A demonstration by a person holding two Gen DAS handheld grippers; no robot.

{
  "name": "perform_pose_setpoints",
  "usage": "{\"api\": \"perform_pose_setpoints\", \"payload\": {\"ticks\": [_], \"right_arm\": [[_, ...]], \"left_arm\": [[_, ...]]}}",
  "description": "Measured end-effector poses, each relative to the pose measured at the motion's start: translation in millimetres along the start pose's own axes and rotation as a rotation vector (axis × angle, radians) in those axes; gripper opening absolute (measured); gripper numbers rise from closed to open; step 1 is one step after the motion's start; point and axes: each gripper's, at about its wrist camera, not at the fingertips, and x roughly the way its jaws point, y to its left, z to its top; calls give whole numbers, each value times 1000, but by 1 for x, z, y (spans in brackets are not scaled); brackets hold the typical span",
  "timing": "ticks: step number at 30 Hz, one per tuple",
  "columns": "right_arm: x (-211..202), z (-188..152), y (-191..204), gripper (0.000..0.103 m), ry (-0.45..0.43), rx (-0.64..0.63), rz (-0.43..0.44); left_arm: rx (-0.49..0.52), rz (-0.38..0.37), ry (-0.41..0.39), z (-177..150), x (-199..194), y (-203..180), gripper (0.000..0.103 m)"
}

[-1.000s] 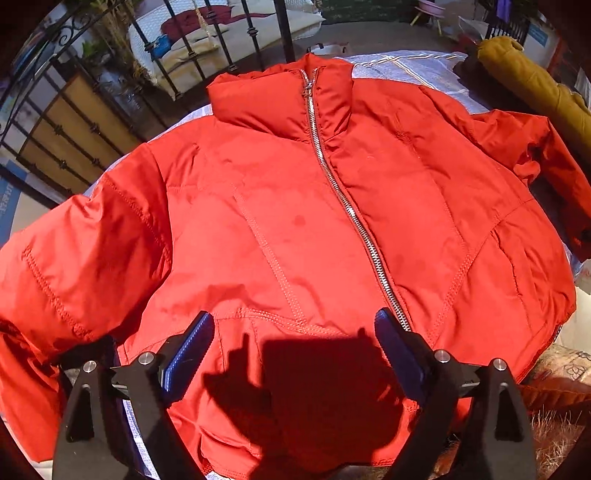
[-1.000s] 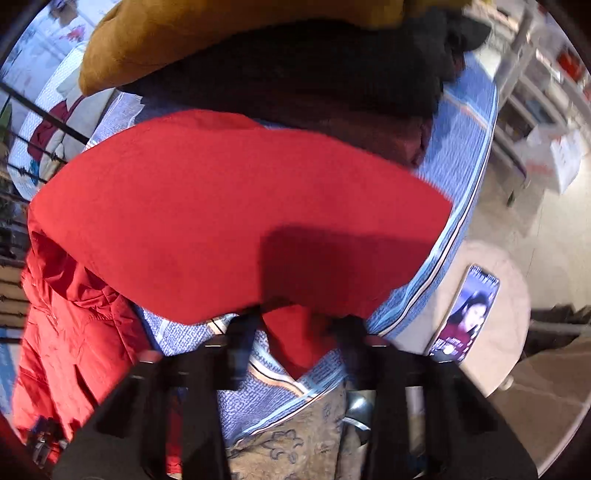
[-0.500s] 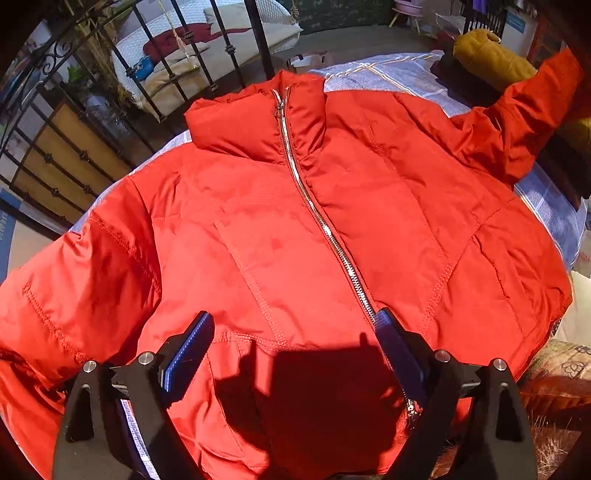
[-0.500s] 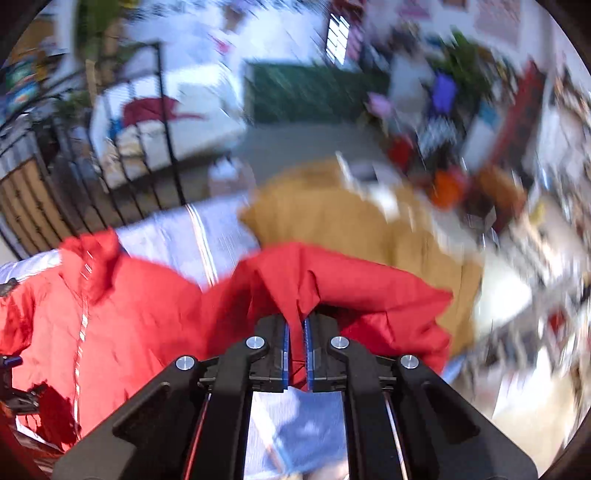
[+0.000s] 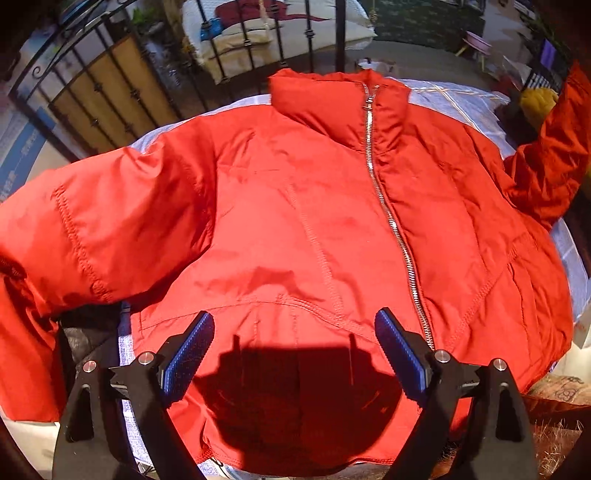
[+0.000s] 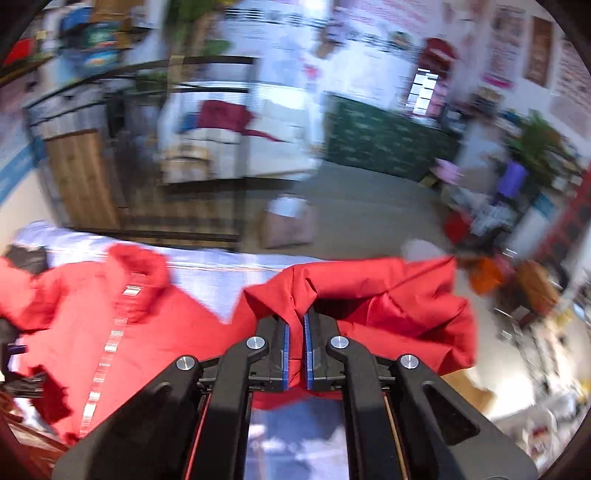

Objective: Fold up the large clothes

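A red puffer jacket (image 5: 317, 229) lies front up on a blue checked cloth (image 5: 454, 99), its silver zipper (image 5: 388, 210) closed up to the collar. My left gripper (image 5: 293, 332) hovers open over the hem, with nothing between its blue pads. The jacket's right sleeve (image 5: 550, 162) is lifted off the table at the right edge of the left wrist view. My right gripper (image 6: 294, 325) is shut on that sleeve's cuff (image 6: 369, 299), holding it up in the air. The jacket body (image 6: 110, 325) shows low at the left of the blurred right wrist view.
A black iron railing (image 5: 147, 74) stands behind the table, with a cushioned bench (image 5: 266, 33) beyond it. A mustard-yellow garment (image 5: 537, 101) lies at the table's far right. A cardboard box (image 6: 288, 225) sits on the floor, cluttered shelves (image 6: 524, 184) to the right.
My right gripper closed on the sleeve cuff and carried it up high off the table. The left wrist view shifted and rolled slightly; its gripper stayed open.
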Motion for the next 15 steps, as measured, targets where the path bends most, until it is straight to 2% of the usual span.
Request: {"api": "perform_pose_setpoints", "payload": {"ticks": [6,8,10,15], "right_arm": [[37,18,130,6,11,-218,244],[49,19,162,6,28,-256,293],[60,12,201,6,48,-326,311],[80,-14,282,6,79,-547,283]], "left_arm": [[-13,21,-25,-1,-11,3,87],[-25,26,-21,-6,-12,5,87],[-43,28,-10,-11,-11,9,87],[-101,32,22,-20,-6,22,87]]}}
